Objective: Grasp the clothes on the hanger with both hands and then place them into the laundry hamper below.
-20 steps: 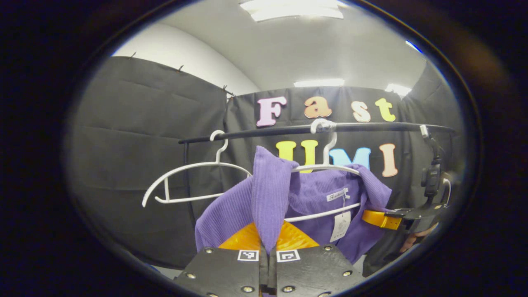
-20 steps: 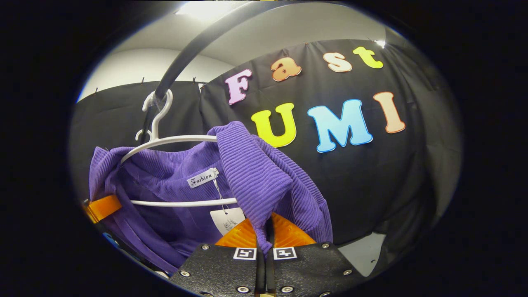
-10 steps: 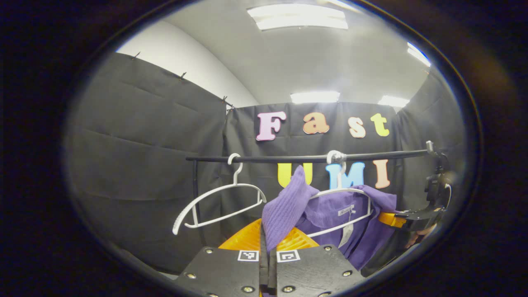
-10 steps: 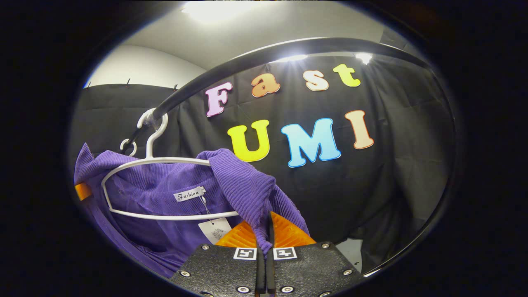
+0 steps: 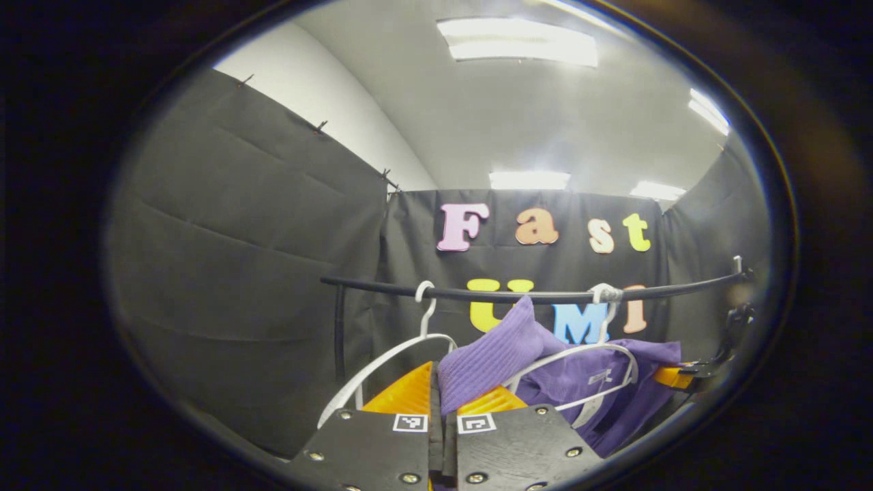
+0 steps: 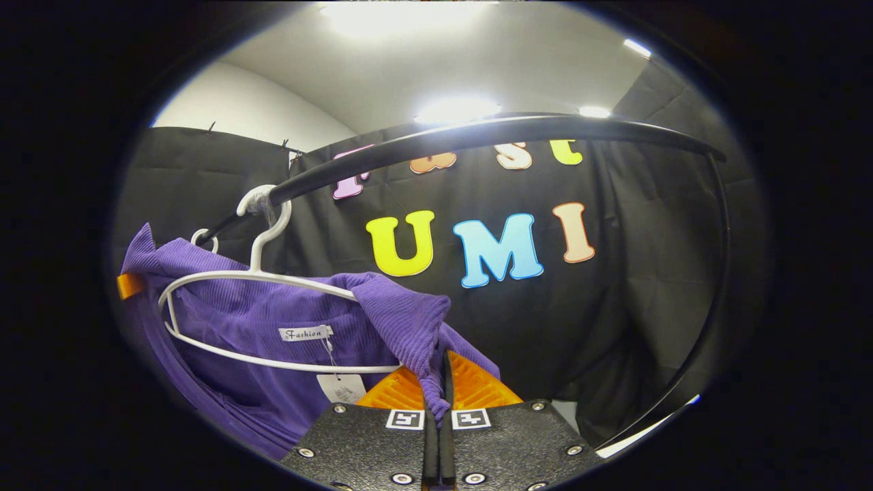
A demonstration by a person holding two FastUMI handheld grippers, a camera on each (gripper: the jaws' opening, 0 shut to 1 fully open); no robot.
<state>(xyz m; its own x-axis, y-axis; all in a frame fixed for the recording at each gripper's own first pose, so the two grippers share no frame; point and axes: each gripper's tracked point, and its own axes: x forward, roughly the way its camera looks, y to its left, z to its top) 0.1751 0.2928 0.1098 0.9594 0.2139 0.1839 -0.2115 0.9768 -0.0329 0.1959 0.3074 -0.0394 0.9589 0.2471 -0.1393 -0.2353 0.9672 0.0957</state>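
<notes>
Tongs (image 5: pixel 436 399) (image 6: pixel 436 392) angled upward, each pinching purple garment (image 6: pixel 273 320) fabric

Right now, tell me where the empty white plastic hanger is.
In the left gripper view, the empty white plastic hanger hangs from the black rail, just left of the purple ribbed garment pinched in the left claw.

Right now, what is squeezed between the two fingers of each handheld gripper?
A fold of the purple ribbed garment: the left gripper pinches one shoulder in its view, the right gripper the other.
</notes>
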